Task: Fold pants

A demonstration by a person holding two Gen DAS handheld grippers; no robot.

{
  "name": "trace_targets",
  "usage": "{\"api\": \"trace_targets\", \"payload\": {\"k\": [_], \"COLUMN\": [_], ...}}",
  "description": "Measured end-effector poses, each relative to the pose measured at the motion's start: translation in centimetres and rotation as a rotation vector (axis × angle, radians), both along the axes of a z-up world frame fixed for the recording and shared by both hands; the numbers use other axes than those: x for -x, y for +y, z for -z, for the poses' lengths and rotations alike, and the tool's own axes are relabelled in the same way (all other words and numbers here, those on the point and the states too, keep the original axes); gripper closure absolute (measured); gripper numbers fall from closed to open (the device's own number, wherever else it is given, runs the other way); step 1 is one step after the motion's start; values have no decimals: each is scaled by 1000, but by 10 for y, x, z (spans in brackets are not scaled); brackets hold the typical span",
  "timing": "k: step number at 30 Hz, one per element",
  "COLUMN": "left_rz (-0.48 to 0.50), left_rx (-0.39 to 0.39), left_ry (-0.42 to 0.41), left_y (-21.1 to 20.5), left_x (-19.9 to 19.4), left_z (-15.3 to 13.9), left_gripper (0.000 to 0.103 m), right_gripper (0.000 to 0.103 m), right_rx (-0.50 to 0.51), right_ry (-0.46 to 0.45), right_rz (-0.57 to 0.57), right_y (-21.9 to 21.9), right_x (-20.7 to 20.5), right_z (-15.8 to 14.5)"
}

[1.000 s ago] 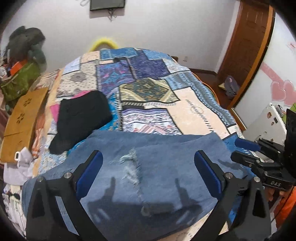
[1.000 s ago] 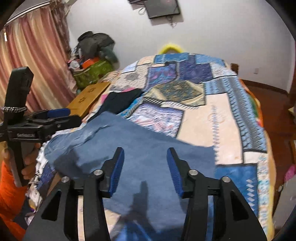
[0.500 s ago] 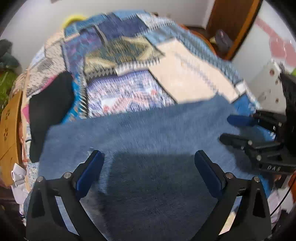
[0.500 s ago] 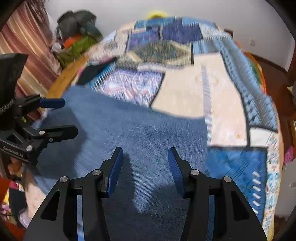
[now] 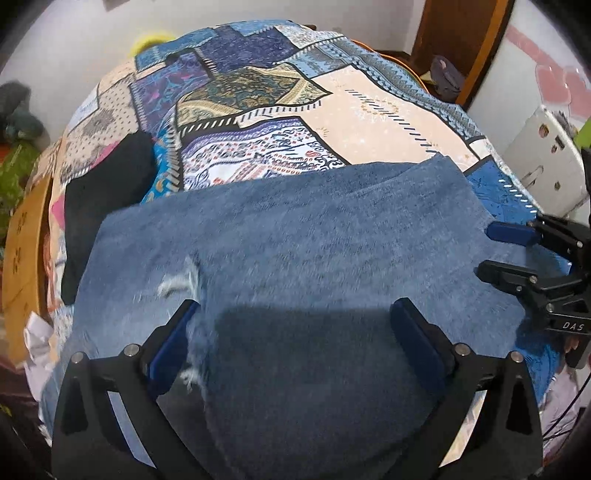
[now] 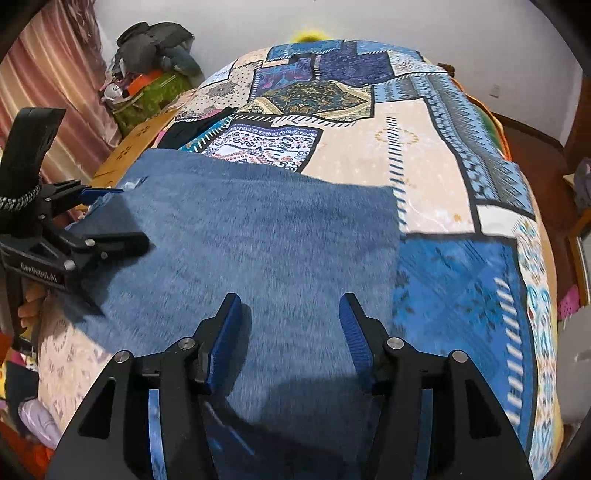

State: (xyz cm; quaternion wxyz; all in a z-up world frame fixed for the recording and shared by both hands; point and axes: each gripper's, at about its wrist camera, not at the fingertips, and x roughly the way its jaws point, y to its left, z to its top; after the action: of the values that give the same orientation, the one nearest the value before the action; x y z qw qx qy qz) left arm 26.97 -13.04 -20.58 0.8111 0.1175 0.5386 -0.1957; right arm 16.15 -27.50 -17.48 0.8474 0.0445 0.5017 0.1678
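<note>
Hovering with fingers spread, the left gripper [image 5: 291, 332] and right gripper [image 6: 290, 325] hold nothing. The blue denim pants [image 5: 314, 251] (already folded once, I judge) lie on the patchwork bed cover [image 6: 424, 155]. A one-layer pinch could pull the fold open.

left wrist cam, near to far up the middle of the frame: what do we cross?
Left gripper → blue jeans → patchwork bedspread → white wall.
</note>
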Motion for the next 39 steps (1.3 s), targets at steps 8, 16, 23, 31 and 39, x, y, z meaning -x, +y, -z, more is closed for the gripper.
{"api": "trace_targets", "payload": {"k": [8,16,23,31,39], "left_rz": [-74,-201,-417,-646,-855], "left_rx": [27,70,142,219,329], "left_ry": [-102,-155,-285,-314,-154], "left_y": [26,66,135,223,302], "left_x": [39,66,74,92,116], "left_z": [-15,-30,-69,-82,-39], "left_gripper": [0,0,0,0,0], "right_gripper": [52,52,51,44,42], "right_rx": [-5,59,80,27,32], "right_ry": [-33,-45,-70,-195,-223], "right_rz": [56,64,51,-13,-134], "right_y": [-4,4,17,61,122], "right_x": [24,29,24,8,-10], "right_z": [-6,-15,-31,-68,-60]}}
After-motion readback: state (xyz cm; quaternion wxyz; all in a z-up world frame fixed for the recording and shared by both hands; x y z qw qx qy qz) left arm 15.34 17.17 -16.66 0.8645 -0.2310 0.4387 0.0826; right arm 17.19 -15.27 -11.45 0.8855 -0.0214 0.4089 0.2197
